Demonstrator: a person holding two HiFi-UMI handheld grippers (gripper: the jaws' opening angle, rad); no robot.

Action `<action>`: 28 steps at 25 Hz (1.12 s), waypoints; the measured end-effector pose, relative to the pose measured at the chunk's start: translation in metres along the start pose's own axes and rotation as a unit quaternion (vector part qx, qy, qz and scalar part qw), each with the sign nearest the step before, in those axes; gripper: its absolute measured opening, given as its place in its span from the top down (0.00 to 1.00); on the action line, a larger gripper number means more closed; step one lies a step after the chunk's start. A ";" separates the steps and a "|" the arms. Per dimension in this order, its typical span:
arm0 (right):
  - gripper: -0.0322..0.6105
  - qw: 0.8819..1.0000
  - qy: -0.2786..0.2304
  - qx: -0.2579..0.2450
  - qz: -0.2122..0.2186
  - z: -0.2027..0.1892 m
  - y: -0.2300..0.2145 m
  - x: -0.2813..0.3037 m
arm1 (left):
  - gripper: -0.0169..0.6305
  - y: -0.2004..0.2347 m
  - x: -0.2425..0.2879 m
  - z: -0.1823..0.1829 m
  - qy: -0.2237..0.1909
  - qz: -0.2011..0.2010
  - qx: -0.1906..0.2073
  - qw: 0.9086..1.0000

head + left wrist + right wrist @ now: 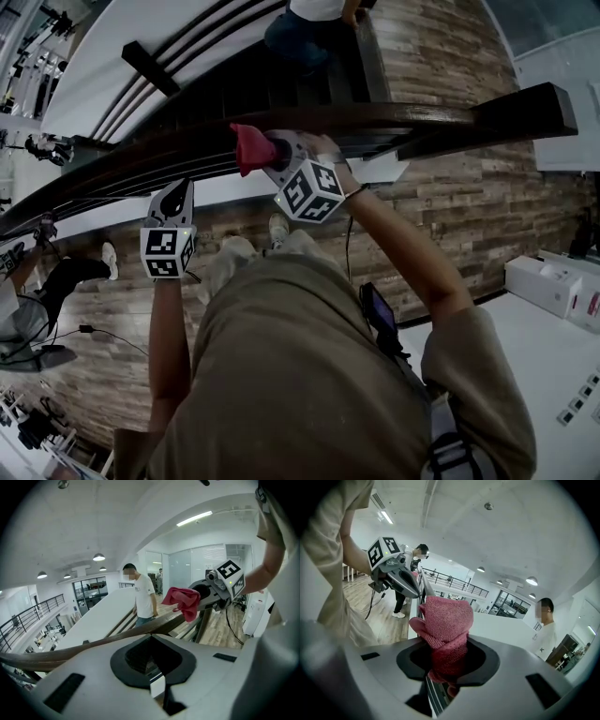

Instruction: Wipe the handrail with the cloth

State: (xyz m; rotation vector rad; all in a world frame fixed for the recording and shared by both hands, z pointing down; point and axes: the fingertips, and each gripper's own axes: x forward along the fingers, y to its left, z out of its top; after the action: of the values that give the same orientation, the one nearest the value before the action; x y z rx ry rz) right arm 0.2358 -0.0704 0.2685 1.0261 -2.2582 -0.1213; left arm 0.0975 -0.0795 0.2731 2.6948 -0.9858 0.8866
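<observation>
Handrail (375, 117) spanning left to right, right claw (270, 152) clamping cloth (246, 150), left claw (178, 190) closed, empty.

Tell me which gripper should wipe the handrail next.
Right. The right gripper has its jaws shut on the cloth, already at the handrail. The left gripper is shut and holds nothing.

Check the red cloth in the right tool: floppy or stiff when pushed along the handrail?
Probably floppy: the cloth bunches and folds over beyond the right tool, so it should crumple rather than push flat. Its knitted weave looks grippy, so it likely drags on the smooth handrail rather than gliding. It seems light for its bulk.
</observation>
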 end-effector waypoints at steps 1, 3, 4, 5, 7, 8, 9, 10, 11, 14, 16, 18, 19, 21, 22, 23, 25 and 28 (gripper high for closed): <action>0.76 1.000 -0.004 0.001 -0.006 0.002 -0.001 -0.002 | 0.95 -0.001 -0.001 0.002 -0.002 0.000 0.002 1.000; 0.76 1.000 -0.014 0.004 -0.019 0.004 -0.005 -0.007 | 0.95 -0.005 -0.001 0.005 -0.005 0.001 0.006 1.000; 0.76 0.999 -0.019 0.006 -0.025 0.002 -0.007 -0.010 | 0.95 -0.008 0.001 0.006 -0.008 0.002 0.007 1.000; 0.76 0.999 -0.025 0.010 -0.030 0.000 -0.007 -0.013 | 0.95 -0.013 0.003 0.007 -0.010 0.002 0.007 1.000; 0.76 0.999 -0.034 0.016 -0.036 -0.006 -0.006 -0.020 | 0.95 -0.023 0.008 0.005 -0.015 0.002 0.009 1.000; 0.76 0.998 -0.038 0.019 -0.040 -0.009 -0.005 -0.023 | 0.95 -0.027 0.010 0.005 -0.018 0.001 0.009 1.000; 0.76 0.998 -0.040 0.022 -0.045 -0.010 -0.004 -0.027 | 0.95 -0.030 0.012 0.005 -0.020 0.000 0.010 1.000; 0.76 0.997 -0.041 0.026 -0.052 -0.011 -0.002 -0.031 | 0.95 -0.032 0.012 0.006 -0.024 -0.001 0.012 1.000; 0.76 0.997 -0.042 0.031 -0.059 -0.011 0.000 -0.035 | 0.95 -0.032 0.011 0.006 -0.028 -0.003 0.014 0.999; 0.76 0.995 -0.046 0.044 -0.080 -0.008 0.002 -0.040 | 0.95 -0.024 0.007 0.006 -0.039 0.000 0.022 0.999; 0.76 0.994 -0.048 0.052 -0.088 -0.002 0.005 -0.040 | 0.95 -0.014 -0.002 0.006 -0.041 0.005 0.025 0.999; 0.76 0.993 -0.048 0.067 -0.088 0.005 0.010 -0.042 | 0.95 -0.007 -0.016 0.005 -0.042 0.010 0.025 0.999; 0.76 0.992 -0.049 0.074 -0.088 0.007 0.011 -0.042 | 0.95 -0.004 -0.021 0.003 -0.042 0.013 0.022 0.999; 0.76 0.991 -0.055 0.084 -0.088 0.011 0.009 -0.041 | 0.95 0.002 -0.026 -0.001 -0.038 0.020 0.015 0.999; 0.76 0.991 -0.059 0.087 -0.088 0.012 0.007 -0.039 | 0.95 0.005 -0.027 -0.002 -0.036 0.023 0.012 0.999; 0.76 0.990 -0.062 0.091 -0.088 0.015 0.006 -0.038 | 0.95 0.007 -0.029 -0.003 -0.033 0.025 0.010 0.999; 0.76 0.989 -0.070 0.103 -0.084 0.021 0.009 -0.038 | 0.95 0.008 -0.036 -0.008 -0.027 0.028 0.008 0.999; 0.76 0.986 -0.084 0.124 -0.078 0.028 0.018 -0.036 | 0.95 0.009 -0.050 -0.018 -0.025 0.031 0.004 0.999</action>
State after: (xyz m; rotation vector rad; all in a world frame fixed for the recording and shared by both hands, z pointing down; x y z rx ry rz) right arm 0.2253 -0.0370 0.2337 1.3702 -2.3861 0.0097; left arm 0.0525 -0.0535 0.2592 2.7200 -1.0838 0.8384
